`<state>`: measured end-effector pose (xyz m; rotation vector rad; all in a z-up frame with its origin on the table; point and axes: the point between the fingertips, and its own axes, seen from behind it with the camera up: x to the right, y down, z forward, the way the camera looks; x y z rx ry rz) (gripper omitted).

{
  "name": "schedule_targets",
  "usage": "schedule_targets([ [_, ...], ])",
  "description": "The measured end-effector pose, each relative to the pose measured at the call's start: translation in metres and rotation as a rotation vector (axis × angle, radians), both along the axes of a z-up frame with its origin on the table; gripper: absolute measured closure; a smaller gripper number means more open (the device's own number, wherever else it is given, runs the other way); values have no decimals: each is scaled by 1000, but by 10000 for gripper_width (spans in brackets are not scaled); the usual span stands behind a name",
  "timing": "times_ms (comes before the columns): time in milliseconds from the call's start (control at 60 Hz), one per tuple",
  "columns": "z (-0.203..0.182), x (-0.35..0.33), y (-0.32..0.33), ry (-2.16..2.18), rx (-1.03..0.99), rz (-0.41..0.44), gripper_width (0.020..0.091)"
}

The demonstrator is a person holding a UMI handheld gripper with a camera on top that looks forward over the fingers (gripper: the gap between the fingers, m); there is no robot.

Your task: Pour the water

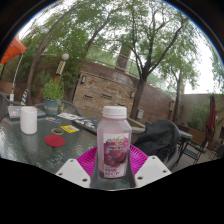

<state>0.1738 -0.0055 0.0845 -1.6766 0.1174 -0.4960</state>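
A clear bottle (pixel 113 135) with a white cap and a pink fruit label stands upright between my fingers. My gripper (pixel 113 166) is shut on it, both magenta pads (pixel 88 160) pressing its lower sides. A white cup (pixel 28 120) stands on the glass table (pixel 30 148), beyond the fingers and off to the left. Between the cup and the bottle, a small red lid (pixel 54 141) lies flat on the table.
A yellow item (pixel 69 128) lies on the table behind the red lid. A black chair (pixel 160 138) stands right of the bottle. A potted plant (pixel 52 95) sits behind the cup, with a brick wall and trees beyond. An orange thing (pixel 12 50) hangs high above the cup.
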Motion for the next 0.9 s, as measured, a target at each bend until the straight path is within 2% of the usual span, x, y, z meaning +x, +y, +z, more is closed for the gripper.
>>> schedule_targets([
  [17, 6, -2, 0, -27, -5, -2, 681],
  [100, 50, -21, 3, -187, -24, -18, 682],
  [217, 114, -74, 32, -546, -78, 13, 682],
  [317, 143, -138, 74, -976, -165, 54, 682],
  [383, 144, -177, 102, -1274, -246, 82, 683],
  [417, 146, -185, 119, -1391, -296, 133, 682],
  [467, 134, -198, 136, -1548, -366, 145, 682],
  [483, 124, -203, 133, -1608, -384, 117, 683],
  [500, 128, -202, 146, -1652, -417, 153, 682],
  [567, 124, -211, 158, -1866, -464, 149, 684],
  [583, 116, -218, 162, -1919, -452, 101, 684],
  [633, 121, -228, 167, -2066, -453, 87, 682],
  [800, 119, -229, 173, -2240, -517, 53, 680],
  [817, 126, -232, 184, -2251, -550, 121, 680],
  [900, 124, -233, 183, -2260, -552, 129, 679],
])
